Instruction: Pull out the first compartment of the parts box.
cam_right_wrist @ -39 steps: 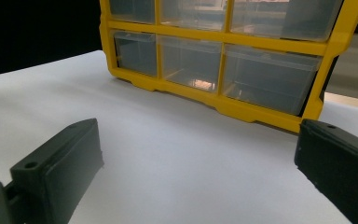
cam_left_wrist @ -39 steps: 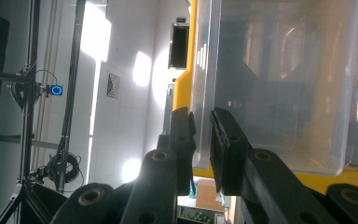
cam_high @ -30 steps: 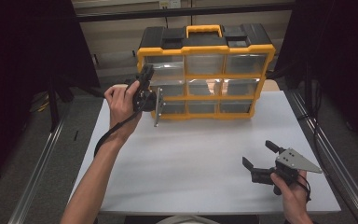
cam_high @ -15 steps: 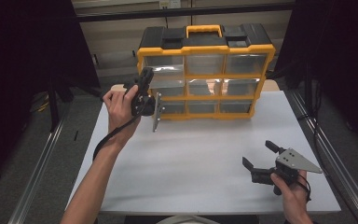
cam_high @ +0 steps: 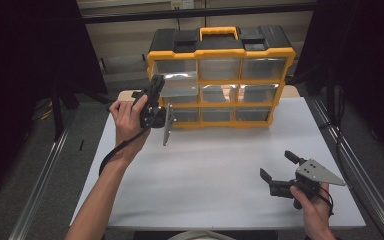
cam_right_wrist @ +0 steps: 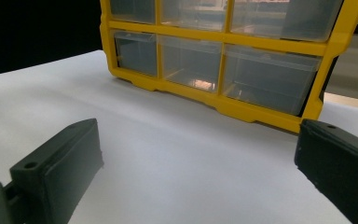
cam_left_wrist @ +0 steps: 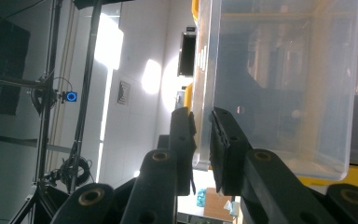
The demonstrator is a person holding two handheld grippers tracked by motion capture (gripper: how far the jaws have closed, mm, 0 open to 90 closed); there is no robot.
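With the left gripper [cam_high: 155, 95] clamped on the front wall of the clear plastic drawer [cam_high: 176, 84], drawn partly out of the top-left bay of the yellow-framed organiser cabinet [cam_high: 220, 75], and the right gripper [cam_high: 279, 172] idle, wide open, near the table's front edge, well clear of that cabinet, drawing the drawer out seems in hand, needing a straight, level pull next.

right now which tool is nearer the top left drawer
Left. The left tool is clamped on the wall of the top left drawer, which is pulled out. The right tool sits open near the table's front edge, well apart.
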